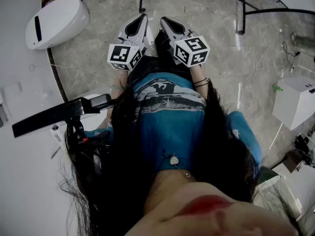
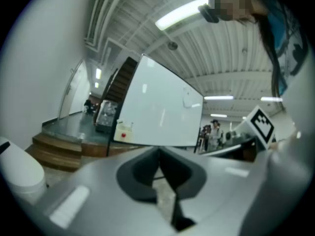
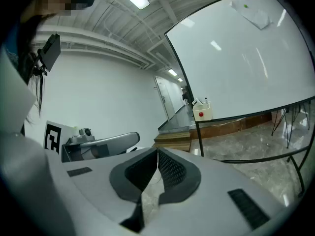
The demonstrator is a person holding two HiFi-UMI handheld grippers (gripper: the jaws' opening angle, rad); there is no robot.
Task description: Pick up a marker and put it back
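Observation:
No marker can be made out in any view. A white box with a red dot (image 3: pixel 202 113) hangs at the lower left corner of a whiteboard (image 3: pixel 236 63), far from both grippers; the same box (image 2: pixel 124 132) and whiteboard (image 2: pixel 157 112) show in the left gripper view. In the head view my left gripper (image 1: pixel 139 21) and right gripper (image 1: pixel 165 22) are held side by side, close in front of the person's body, above the marble floor. Both are shut with nothing between their pads. The left gripper (image 2: pixel 158 156) and the right gripper (image 3: pixel 157 157) show their jaws touching.
A white rounded device (image 1: pixel 56 21) stands at the upper left and a black arm (image 1: pixel 59 113) reaches in from the left. A white box (image 1: pixel 295 100) sits at the right. The whiteboard's black stand legs (image 1: pixel 241 14) cross the floor ahead. Wooden steps (image 2: pixel 54 149) and distant people (image 2: pixel 214 132) lie beyond.

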